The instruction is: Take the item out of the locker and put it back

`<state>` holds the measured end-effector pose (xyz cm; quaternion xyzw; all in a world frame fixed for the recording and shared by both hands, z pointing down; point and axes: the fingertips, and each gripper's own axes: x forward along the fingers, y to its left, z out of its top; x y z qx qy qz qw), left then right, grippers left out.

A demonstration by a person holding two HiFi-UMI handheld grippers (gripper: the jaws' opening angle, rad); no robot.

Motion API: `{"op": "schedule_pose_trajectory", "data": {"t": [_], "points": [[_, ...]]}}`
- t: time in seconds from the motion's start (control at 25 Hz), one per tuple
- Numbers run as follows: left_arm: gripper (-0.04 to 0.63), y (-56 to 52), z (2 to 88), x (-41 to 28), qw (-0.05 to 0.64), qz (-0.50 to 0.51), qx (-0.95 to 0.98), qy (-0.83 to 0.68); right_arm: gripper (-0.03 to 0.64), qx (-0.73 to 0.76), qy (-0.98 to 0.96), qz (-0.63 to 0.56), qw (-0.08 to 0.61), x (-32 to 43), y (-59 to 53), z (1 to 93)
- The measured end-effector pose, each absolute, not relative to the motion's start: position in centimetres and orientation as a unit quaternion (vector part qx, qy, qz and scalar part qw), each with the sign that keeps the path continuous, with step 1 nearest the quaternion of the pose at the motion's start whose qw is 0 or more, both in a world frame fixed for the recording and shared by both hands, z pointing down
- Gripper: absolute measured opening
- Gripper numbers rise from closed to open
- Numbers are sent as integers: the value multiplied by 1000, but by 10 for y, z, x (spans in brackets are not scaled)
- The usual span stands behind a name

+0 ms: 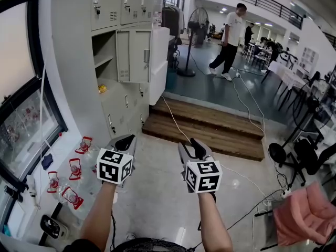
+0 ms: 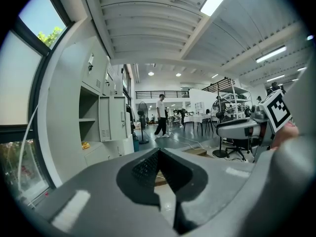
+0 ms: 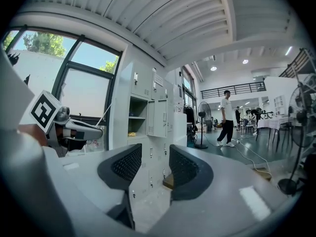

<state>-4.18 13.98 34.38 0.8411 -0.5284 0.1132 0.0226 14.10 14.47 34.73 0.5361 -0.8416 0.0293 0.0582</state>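
The grey locker bank (image 1: 113,46) stands ahead on the left, with one door (image 1: 132,55) swung open. A small yellow item (image 1: 102,88) lies on the floor of that open compartment, below its shelf; it also shows as the yellow item (image 2: 86,145) and the yellow item (image 3: 131,132). My left gripper (image 1: 124,142) is held level and short of the lockers, its jaws shut tip to tip with nothing in them (image 2: 158,154). My right gripper (image 1: 195,147) floats beside it, open, with only air between its pads (image 3: 154,169).
A wooden step (image 1: 210,127) runs across just past the grippers. Red and white packets (image 1: 73,169) lie on the floor by the window at left. A standing fan (image 1: 193,35) and a walking person (image 1: 229,41) are beyond. Cables cross the floor; pink cloth (image 1: 304,214) at right.
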Motion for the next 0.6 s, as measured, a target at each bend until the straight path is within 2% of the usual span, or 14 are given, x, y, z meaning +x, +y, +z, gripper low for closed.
{"op": "schedule_pose_trajectory", "data": {"t": [0.16, 0.6], "points": [[0, 142, 342, -39, 21, 112, 842, -527, 247, 535, -842, 33, 60, 143, 148, 349], [0, 150, 345, -29, 25, 112, 844, -524, 320, 541, -838, 42, 55, 155, 158, 350]]}}
